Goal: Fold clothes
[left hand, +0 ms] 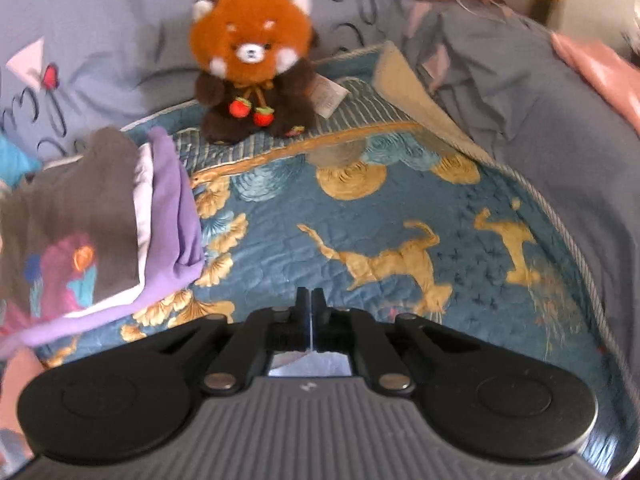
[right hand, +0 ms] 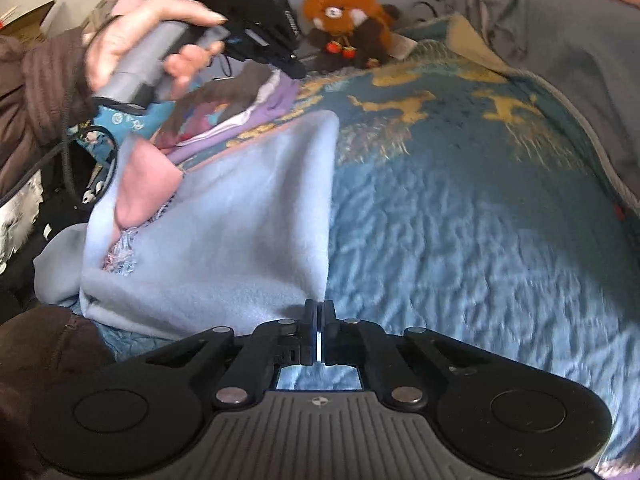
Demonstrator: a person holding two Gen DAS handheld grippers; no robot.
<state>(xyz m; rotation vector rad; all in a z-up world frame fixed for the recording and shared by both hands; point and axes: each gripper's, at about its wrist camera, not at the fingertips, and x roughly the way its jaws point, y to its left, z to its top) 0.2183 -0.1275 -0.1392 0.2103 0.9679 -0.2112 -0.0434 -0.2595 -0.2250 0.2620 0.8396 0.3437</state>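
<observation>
Pale blue fleece (right hand: pixel 224 216) lies bunched on the near left of the bed's blue quilt (right hand: pixel 460 220), and the right hand-held gripper (right hand: pixel 319 310) is clenched on its corner, the cloth rising in a ridge from the closed jaws toward the far side. Far left, a person's hand (right hand: pixel 132 44) in a brown sleeve carries the left hand-held gripper (left hand: pixel 311 298), clenched with nothing between its fingers, above the quilt. Beside it on the left lies a stack of folded clothes (left hand: pixel 112 216), brown over purple, and a red panda plush (left hand: pixel 252 64) sits at the far edge.
</observation>
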